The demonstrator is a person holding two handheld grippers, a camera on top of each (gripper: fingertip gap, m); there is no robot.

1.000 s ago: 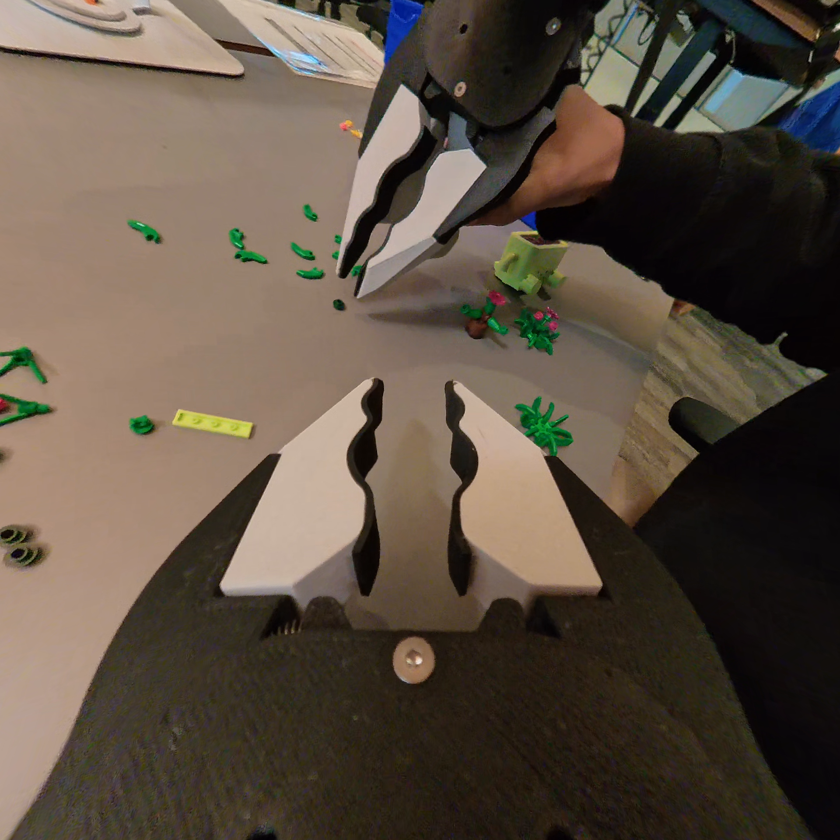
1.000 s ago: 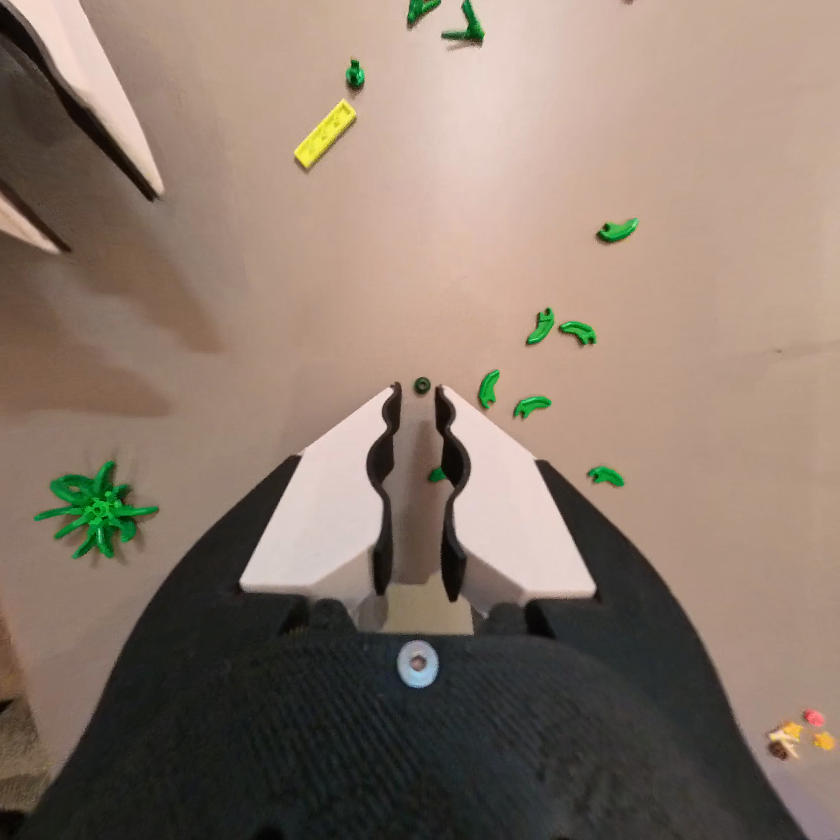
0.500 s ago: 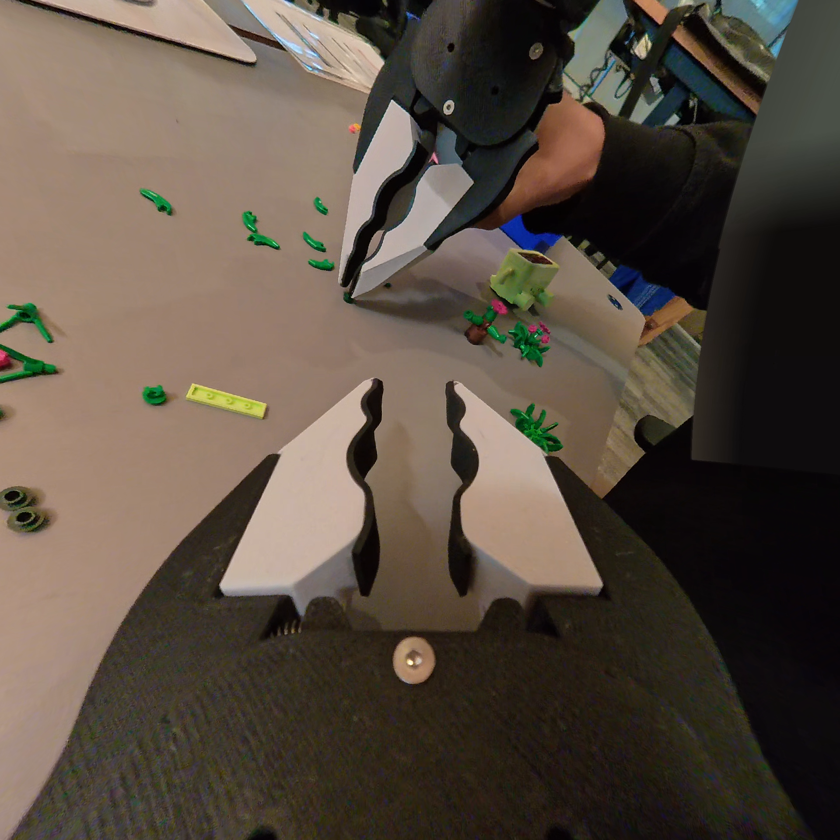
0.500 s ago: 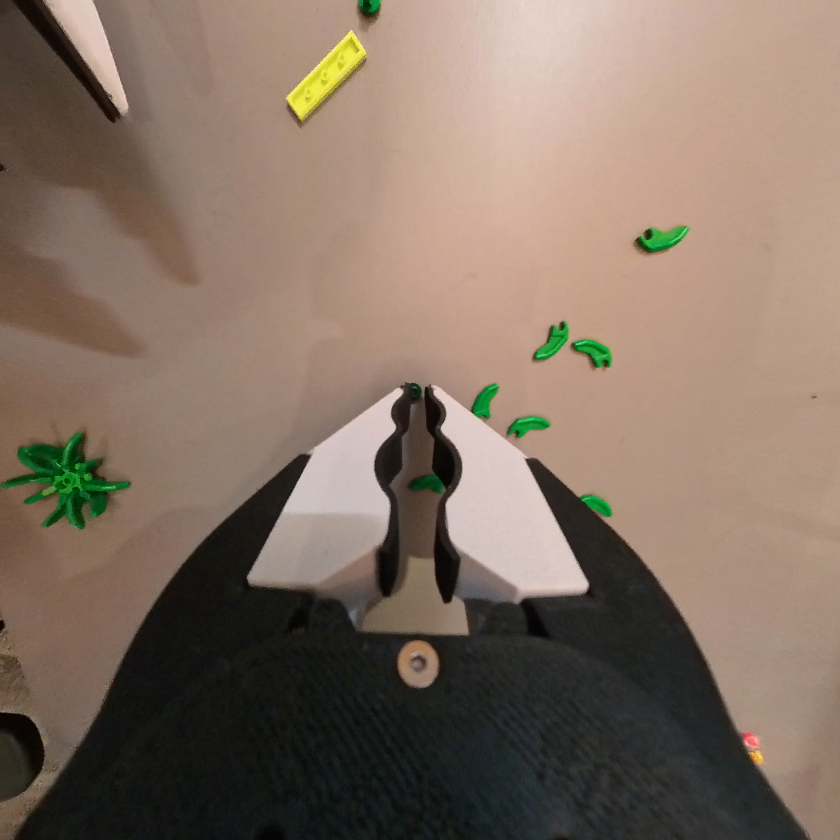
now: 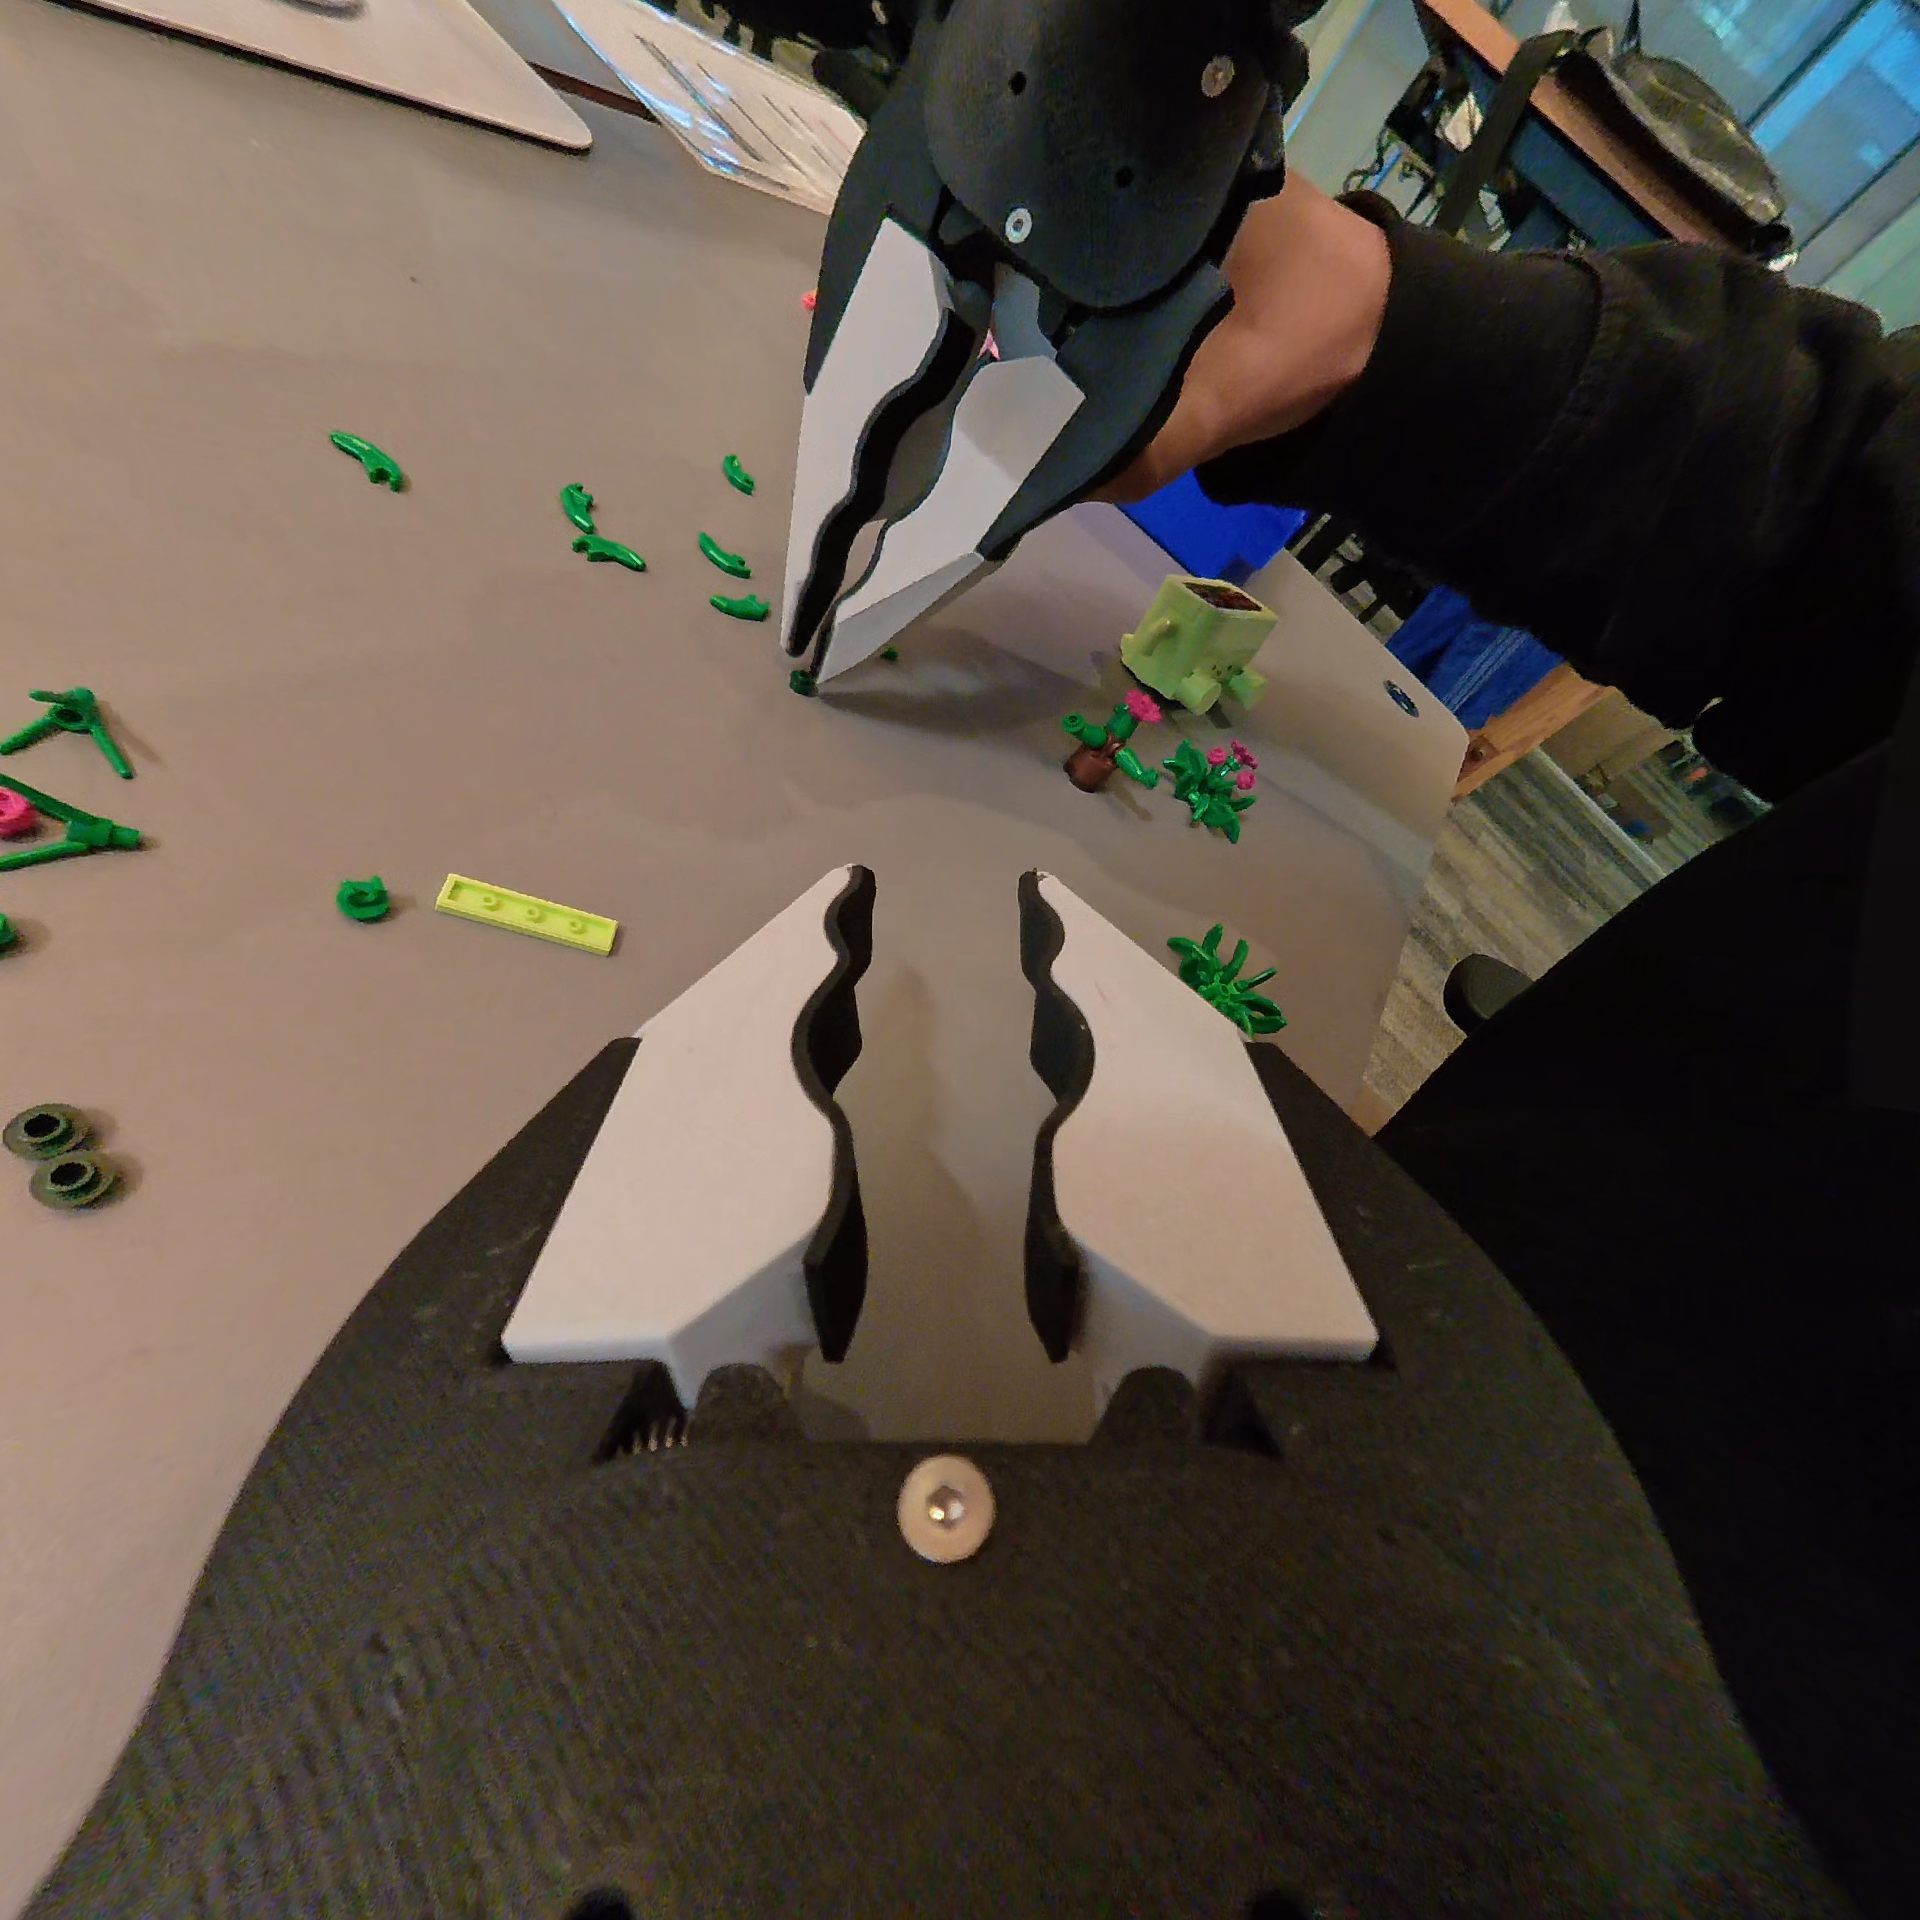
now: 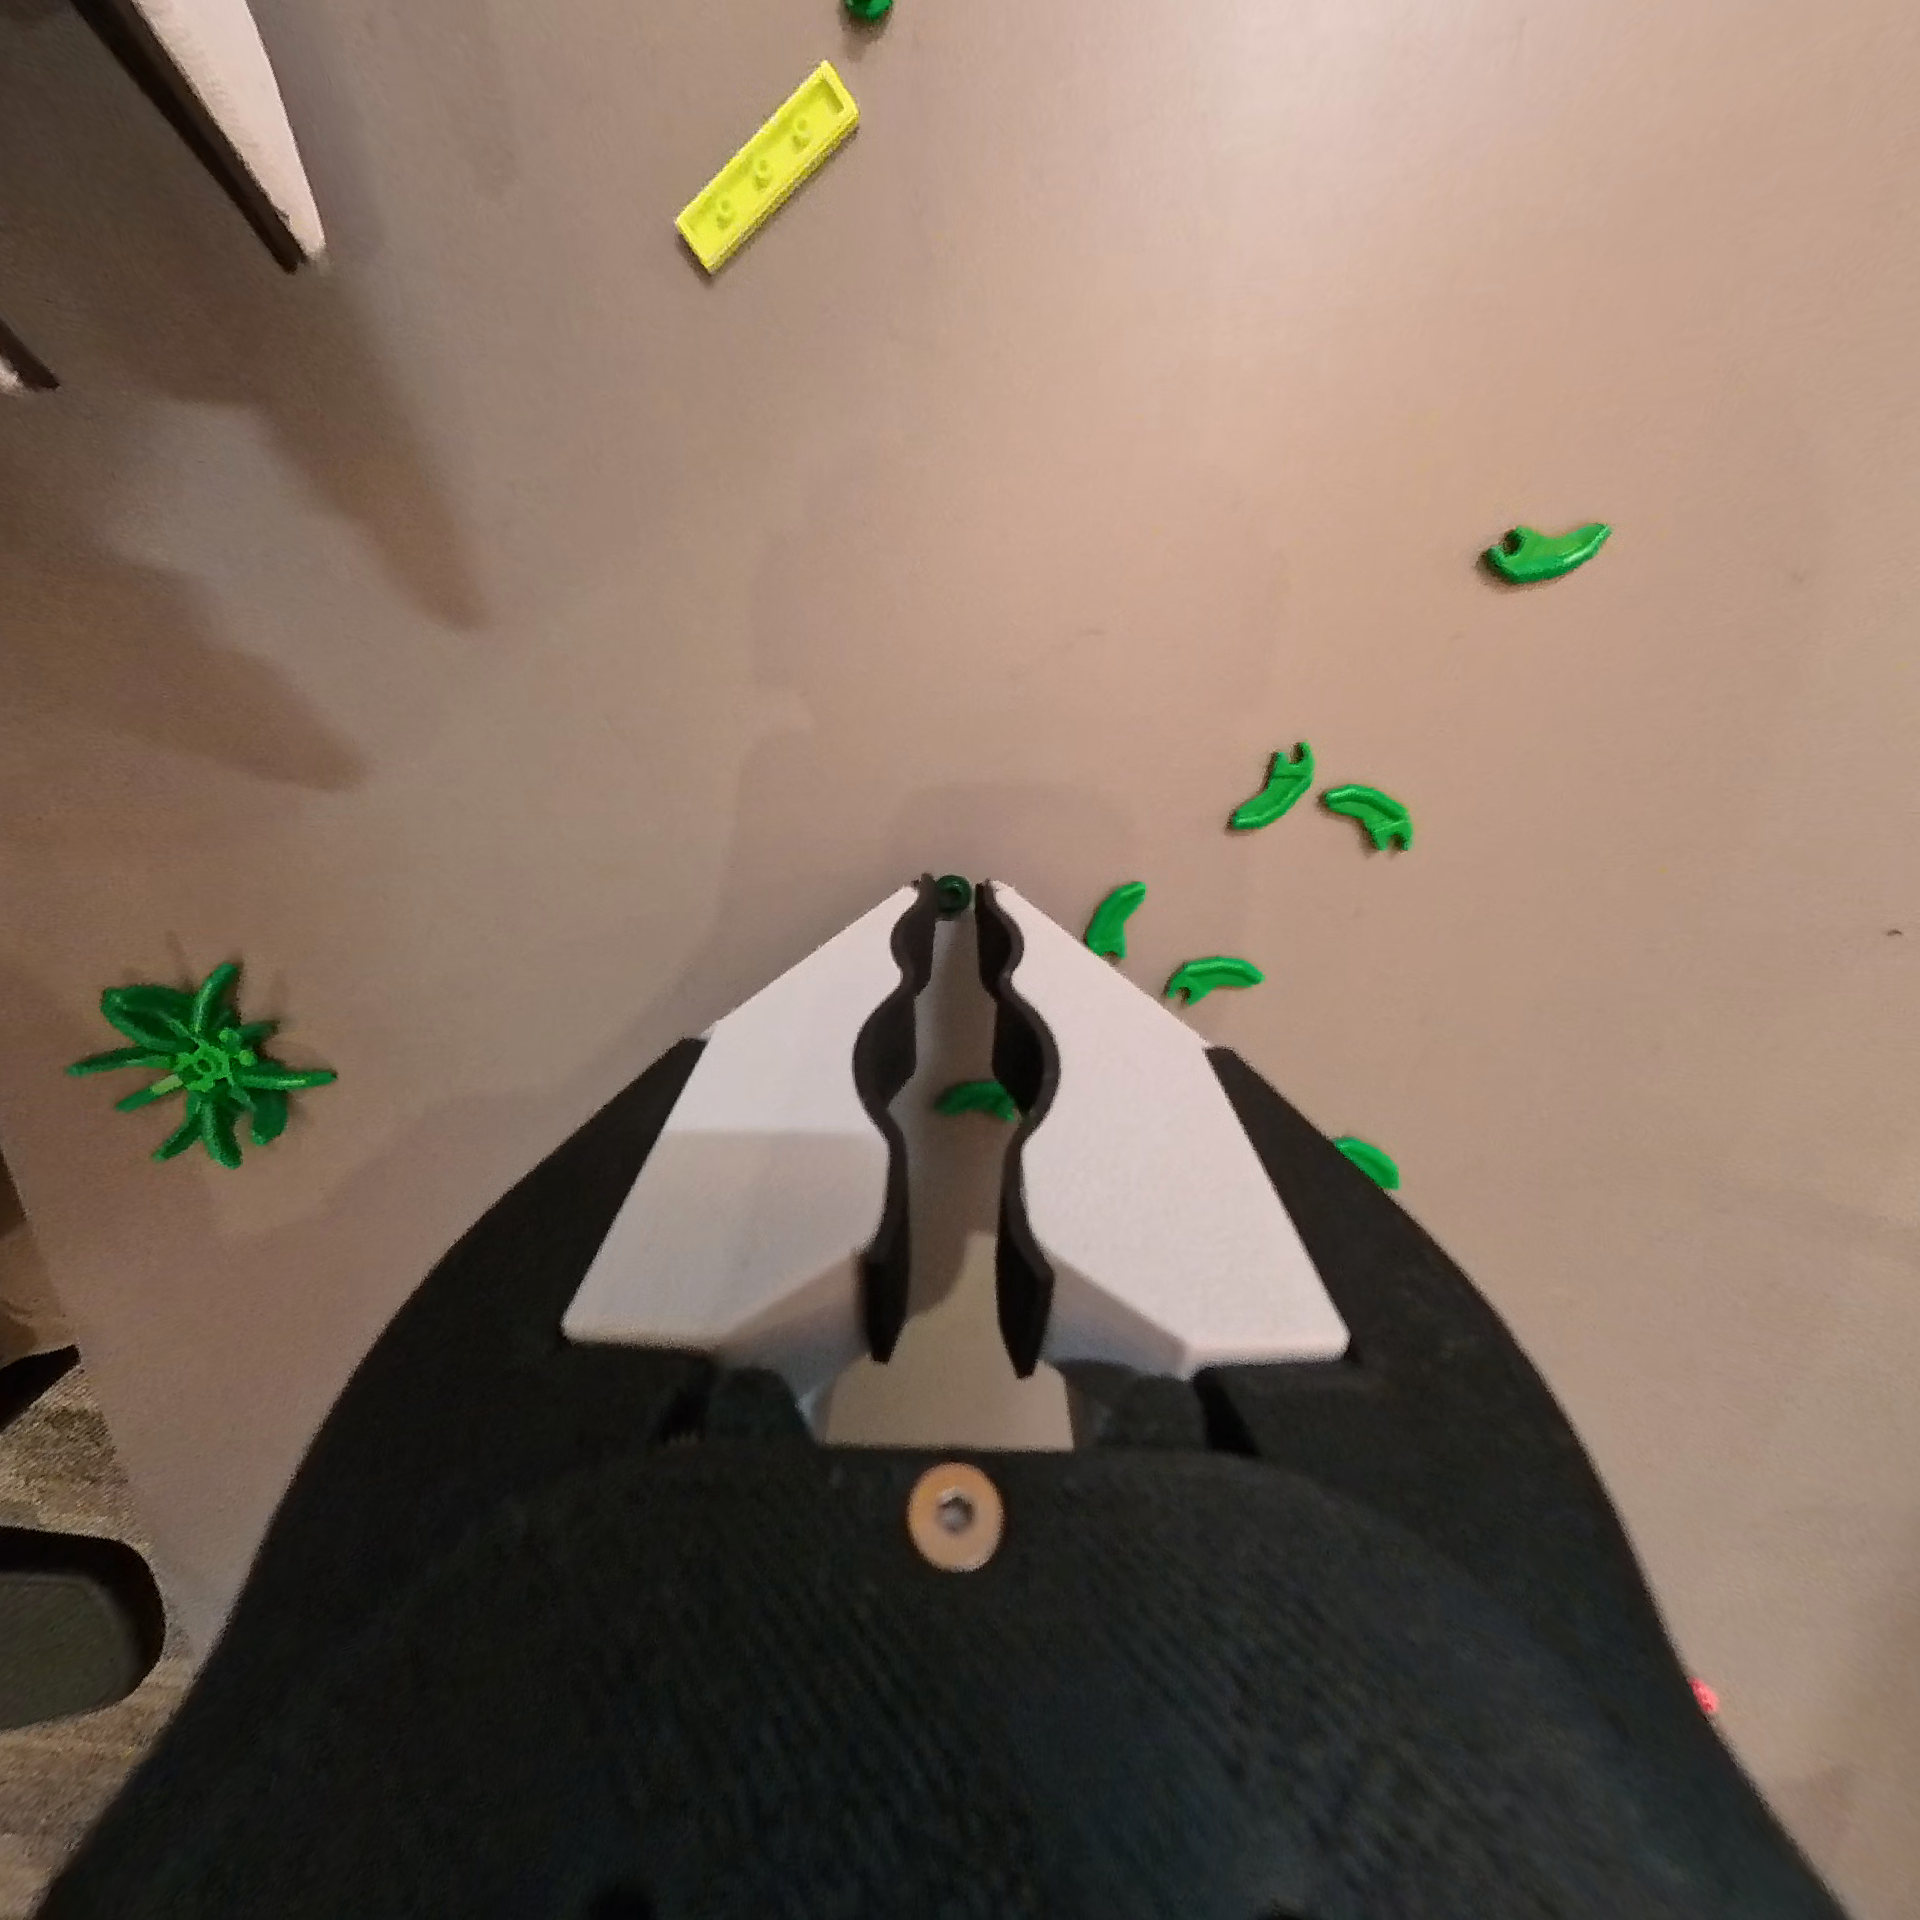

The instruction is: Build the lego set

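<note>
Grey worktop is lying under scattered lego pieces, none carrying legible writing or branding. I am seeing my right gripper tilting tips-down onto the surface, fingers nearly together around a tiny dark green round stud; whether it is truly clamped I cannot tell. My left gripper is hovering with fingers apart, holding nothing. Lime yellow plate is sitting near curved green leaf pieces; a lime green pot build is standing beyond.

curved green leaf half hidden behind right claw | pink piece cut by left edge | tiny round green stud grip unclear
</note>
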